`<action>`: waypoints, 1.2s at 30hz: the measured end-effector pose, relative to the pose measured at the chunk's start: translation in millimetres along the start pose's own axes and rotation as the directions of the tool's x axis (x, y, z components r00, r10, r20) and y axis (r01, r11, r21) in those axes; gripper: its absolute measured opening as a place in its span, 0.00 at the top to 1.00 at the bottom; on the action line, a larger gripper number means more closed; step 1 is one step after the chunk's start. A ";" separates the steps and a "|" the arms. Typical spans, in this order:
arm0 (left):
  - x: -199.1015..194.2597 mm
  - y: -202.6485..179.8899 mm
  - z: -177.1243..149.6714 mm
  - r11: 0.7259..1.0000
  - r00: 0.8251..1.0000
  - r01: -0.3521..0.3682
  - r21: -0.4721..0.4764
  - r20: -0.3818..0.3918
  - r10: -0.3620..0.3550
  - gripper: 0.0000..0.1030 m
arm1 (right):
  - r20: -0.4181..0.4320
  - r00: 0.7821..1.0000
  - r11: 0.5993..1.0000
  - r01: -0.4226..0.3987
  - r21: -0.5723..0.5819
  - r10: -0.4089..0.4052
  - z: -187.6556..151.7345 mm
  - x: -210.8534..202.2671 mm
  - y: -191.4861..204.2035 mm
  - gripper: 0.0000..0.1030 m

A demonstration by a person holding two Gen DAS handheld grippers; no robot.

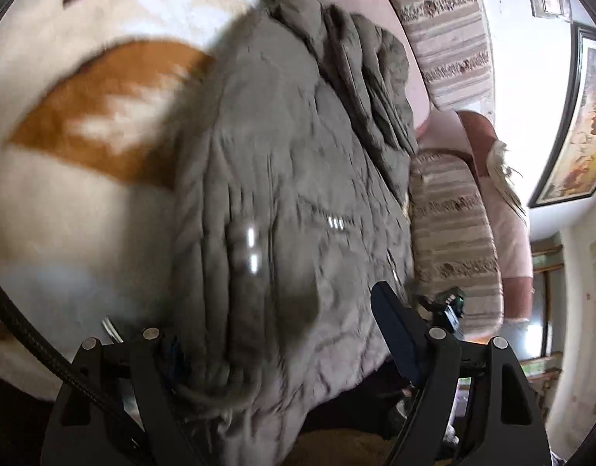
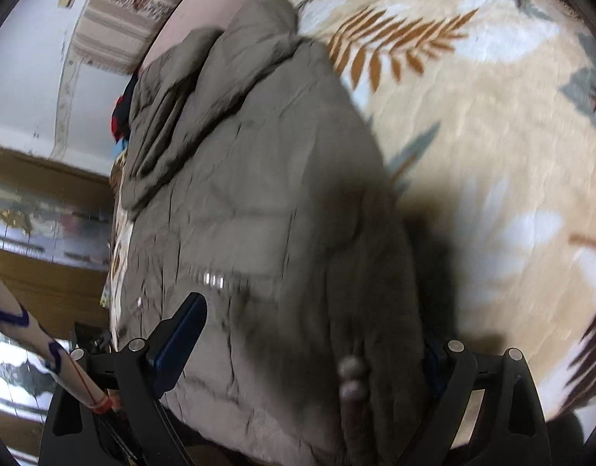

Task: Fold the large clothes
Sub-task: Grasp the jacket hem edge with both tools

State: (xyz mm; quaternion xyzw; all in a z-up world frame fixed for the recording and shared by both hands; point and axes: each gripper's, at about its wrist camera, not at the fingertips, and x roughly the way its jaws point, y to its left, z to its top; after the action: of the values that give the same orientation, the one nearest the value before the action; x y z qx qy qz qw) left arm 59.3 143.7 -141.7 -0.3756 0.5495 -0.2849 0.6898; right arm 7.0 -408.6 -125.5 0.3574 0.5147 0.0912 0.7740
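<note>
Left wrist view shows a bulky grey-green quilted padded jacket [image 1: 298,178] lying on a bed under a cream plush blanket printed with orange and brown leaves [image 1: 84,124]; the jacket's near hem bunches between the spread fingers of the left tool [image 1: 282,334], whose blue-padded right finger [image 1: 395,334] stands clear beside the cloth while its left finger is buried under the folds, so the tool looks released rather than clenched, though whether the hidden finger presses cloth I cannot tell; right wrist view shows the same jacket [image 2: 267,194] from the other corner, with the right tool [image 2: 317,334] likewise wide, one blue pad [image 2: 181,338] visible at the left and the other mostly hidden behind a thick fold that carries two round grey snaps [image 2: 350,378]; both pictures are smeared by motion; the far end of the jacket is a heaped roll of sleeves or hood against a striped woven cushion [image 1: 449,58], close to the bed's edge. My judgement is that the fold is only partly made; the slick puffy filling could spring out of a shallow pinch, a grasp taking only the top layer would drag the jacket askew, and the heaped far end might slide off the bed if the hem is pulled hard.
</note>
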 end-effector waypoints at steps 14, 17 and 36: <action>8.7 4.5 -16.9 1.000 1.000 -0.029 0.009 -0.005 0.029 0.24 | -0.054 0.995 0.995 -0.091 -0.046 0.088 -42.6 -2.1 5.8 0.13; 10.2 2.2 -18.2 0.999 0.999 -0.047 0.015 0.000 0.047 0.24 | -0.049 0.990 0.991 -0.135 -0.018 0.134 -48.8 -0.1 2.5 0.13; 31.0 -37.1 -27.7 0.895 0.906 -0.423 0.141 0.039 0.422 0.59 | -0.052 0.996 0.992 0.061 -0.112 -0.067 -75.3 27.2 42.7 0.62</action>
State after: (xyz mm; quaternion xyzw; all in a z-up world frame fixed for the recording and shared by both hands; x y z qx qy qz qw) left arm 40.4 92.5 -130.9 -0.1969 0.5928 -0.1666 0.7629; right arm -36.0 -329.1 -133.9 0.2947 0.5413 0.1044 0.7805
